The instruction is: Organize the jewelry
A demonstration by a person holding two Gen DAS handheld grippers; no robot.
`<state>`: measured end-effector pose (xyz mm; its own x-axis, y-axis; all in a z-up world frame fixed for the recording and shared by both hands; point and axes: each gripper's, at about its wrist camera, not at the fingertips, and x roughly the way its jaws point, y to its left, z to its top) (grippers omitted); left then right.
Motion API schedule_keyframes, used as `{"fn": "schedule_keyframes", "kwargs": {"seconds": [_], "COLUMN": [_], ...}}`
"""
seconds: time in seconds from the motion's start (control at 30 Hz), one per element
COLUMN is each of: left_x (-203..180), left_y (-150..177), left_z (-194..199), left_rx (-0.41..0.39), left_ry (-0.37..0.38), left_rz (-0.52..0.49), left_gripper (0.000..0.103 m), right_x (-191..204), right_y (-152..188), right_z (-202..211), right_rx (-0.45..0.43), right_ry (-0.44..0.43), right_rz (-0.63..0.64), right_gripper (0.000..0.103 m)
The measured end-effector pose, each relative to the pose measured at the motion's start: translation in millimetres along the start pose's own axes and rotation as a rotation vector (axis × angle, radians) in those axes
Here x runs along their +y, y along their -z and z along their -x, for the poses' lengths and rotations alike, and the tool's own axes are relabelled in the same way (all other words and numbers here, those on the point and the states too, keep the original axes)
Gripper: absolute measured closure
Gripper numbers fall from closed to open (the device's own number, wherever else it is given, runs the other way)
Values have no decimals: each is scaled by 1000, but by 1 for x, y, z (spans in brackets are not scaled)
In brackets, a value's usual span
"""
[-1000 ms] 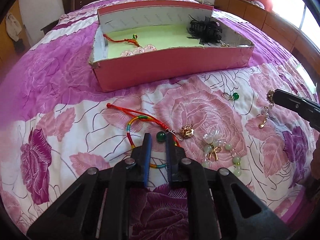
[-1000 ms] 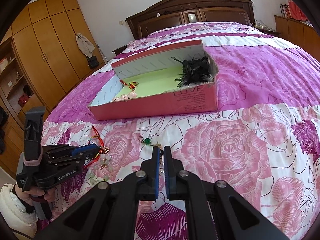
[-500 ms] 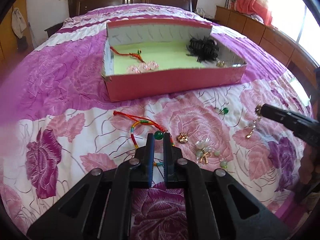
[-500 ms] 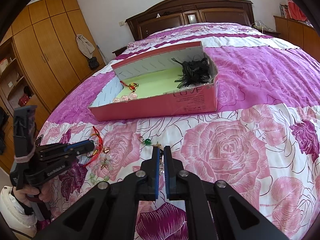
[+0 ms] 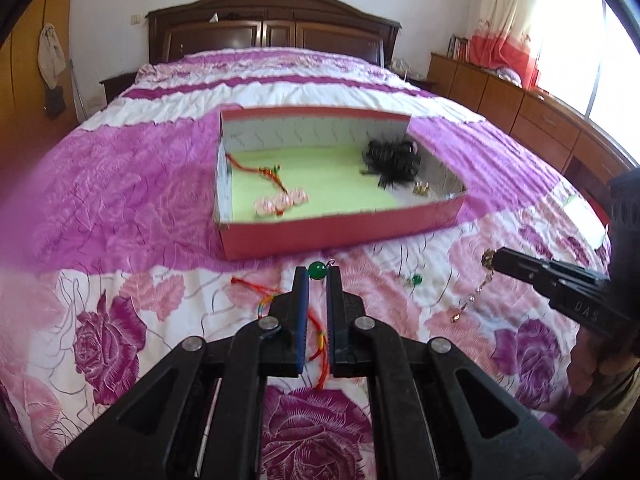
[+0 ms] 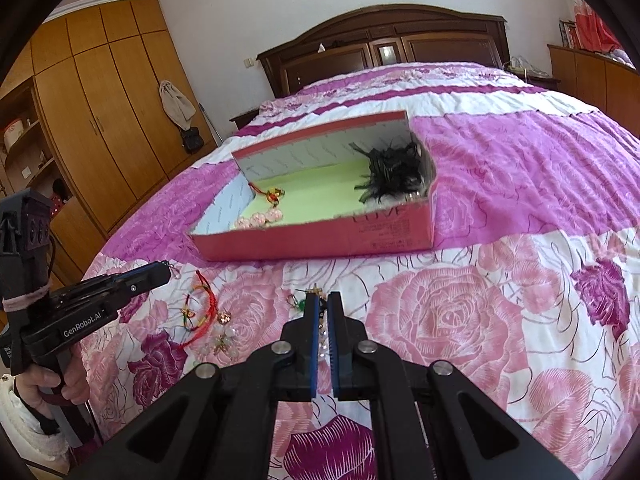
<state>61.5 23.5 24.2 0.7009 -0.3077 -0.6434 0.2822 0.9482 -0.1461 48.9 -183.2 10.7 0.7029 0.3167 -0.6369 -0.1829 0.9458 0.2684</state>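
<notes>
Now green bead earring sits clamped at the left gripper tips, lifted off the bedspread it lay on a second ago, just short of the pink box. Right gripper, unmoved, stays clamped on a dangling earring.

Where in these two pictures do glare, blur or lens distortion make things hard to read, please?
Left wrist view: the window at upper right is blown out to white, a pink smear hazes the left edge, and the box contents look slightly soft. Right wrist view: even light, fairly sharp. In both, the fisheye bows the bed and darkens the corners.
</notes>
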Motion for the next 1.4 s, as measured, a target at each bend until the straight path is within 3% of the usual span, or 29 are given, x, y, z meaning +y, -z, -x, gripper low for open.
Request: {"fn": "schedule_keyframes", "kwargs": {"seconds": [0.2,0.9,1.4], "left_x": [2,7,35], "left_y": [-12,-64,-77], "left_z": [5,-22,-93], "left_rx": [-56,-137,-25], "left_ry": [-1,-12,-53], "left_rz": [23,13,72], "left_gripper": [103,103,103], "right_x": [5,20,-8], "right_y": [-12,-95,-105], "right_z": [6,1,-76], "right_rx": [-46,-234,-106], "right_ry": [0,18,102], "right_rz": [23,100,57], "right_gripper": [97,97,97]}}
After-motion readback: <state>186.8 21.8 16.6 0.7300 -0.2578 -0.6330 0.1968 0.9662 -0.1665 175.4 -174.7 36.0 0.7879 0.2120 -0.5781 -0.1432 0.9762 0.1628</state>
